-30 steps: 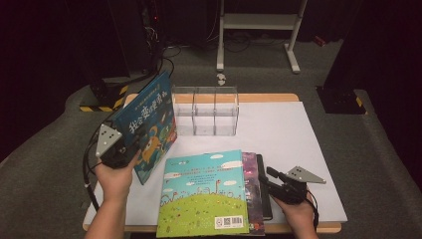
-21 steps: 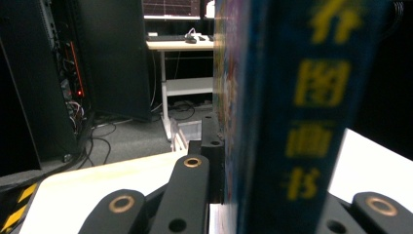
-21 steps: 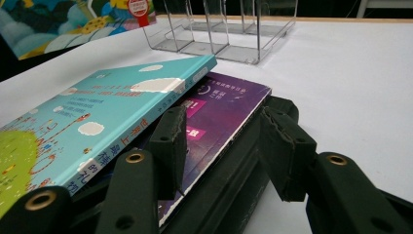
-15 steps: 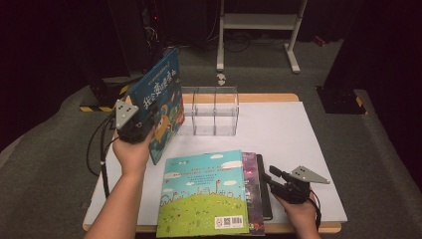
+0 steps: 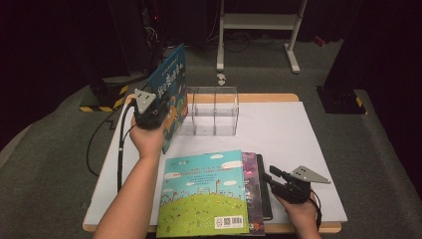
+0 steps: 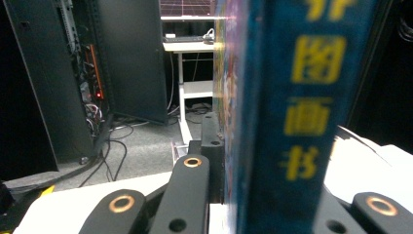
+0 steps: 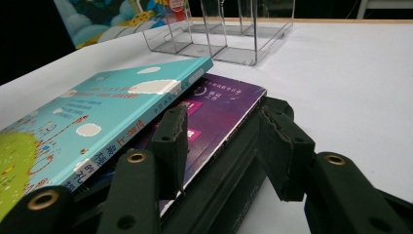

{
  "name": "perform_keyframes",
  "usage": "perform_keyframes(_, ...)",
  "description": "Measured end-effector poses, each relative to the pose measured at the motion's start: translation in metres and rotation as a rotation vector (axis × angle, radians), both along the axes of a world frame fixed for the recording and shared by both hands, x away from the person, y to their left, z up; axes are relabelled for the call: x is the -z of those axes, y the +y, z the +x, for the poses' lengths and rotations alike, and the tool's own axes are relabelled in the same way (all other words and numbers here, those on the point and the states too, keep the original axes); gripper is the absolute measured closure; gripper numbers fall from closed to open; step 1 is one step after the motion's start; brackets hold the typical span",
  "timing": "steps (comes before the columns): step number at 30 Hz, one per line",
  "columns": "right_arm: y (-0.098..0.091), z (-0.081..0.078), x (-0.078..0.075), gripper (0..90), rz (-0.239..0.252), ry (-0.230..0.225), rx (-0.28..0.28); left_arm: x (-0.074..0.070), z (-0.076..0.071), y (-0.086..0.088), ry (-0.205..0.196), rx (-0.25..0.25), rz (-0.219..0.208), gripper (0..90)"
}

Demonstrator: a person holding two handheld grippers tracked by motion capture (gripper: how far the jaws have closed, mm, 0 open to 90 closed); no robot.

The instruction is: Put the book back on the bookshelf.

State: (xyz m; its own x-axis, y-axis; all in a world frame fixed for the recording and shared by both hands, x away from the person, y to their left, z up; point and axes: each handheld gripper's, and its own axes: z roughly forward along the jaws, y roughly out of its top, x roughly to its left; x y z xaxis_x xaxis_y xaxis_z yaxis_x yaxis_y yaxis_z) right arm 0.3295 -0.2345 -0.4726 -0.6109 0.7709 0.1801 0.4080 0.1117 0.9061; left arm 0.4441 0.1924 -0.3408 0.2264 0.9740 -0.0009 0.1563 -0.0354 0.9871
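My left gripper (image 5: 160,110) is shut on a blue picture book (image 5: 170,89), holding it upright on edge just left of a clear acrylic organizer (image 5: 211,112). In the left gripper view the book's spine (image 6: 297,112) stands between the jaws. A turquoise book (image 5: 204,194) lies on a purple book (image 5: 250,184) and a black one (image 5: 264,194) at the front of the table. My right gripper (image 5: 267,176) is open at that stack's right edge. One finger (image 7: 170,131) lies on the purple cover (image 7: 219,107), the other (image 7: 285,141) just past the black edge.
The white table top (image 5: 288,134) has free room to the right of the organizer. A cable (image 5: 94,144) hangs off the left side. Behind the table stand a white frame (image 5: 259,25) and dark racks; a black-and-yellow strip (image 5: 107,102) lies on the floor.
My left hand has carried the blue book away from the person toward the organizer, standing it more upright. The right gripper has stayed at the stack.
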Motion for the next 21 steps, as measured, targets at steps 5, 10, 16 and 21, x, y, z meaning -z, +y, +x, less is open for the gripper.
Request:
perform_keyframes(5,0.000,0.000,0.000,54.5,0.005,0.001,-0.002,0.006,0.011,-0.009,-0.001,-0.009,0.003,83.2)
perform_keyframes(10,-0.001,0.000,0.000,54.6,0.012,0.000,-0.003,0.011,0.019,-0.016,-0.002,-0.009,0.007,83.2)
perform_keyframes(16,-0.002,0.001,-0.001,54.6,0.017,0.001,-0.005,0.015,0.025,-0.021,-0.004,-0.027,0.016,83.2)
perform_keyframes(21,-0.002,0.001,-0.001,54.6,0.019,0.004,-0.008,0.023,0.028,-0.019,0.004,-0.042,0.014,83.2)
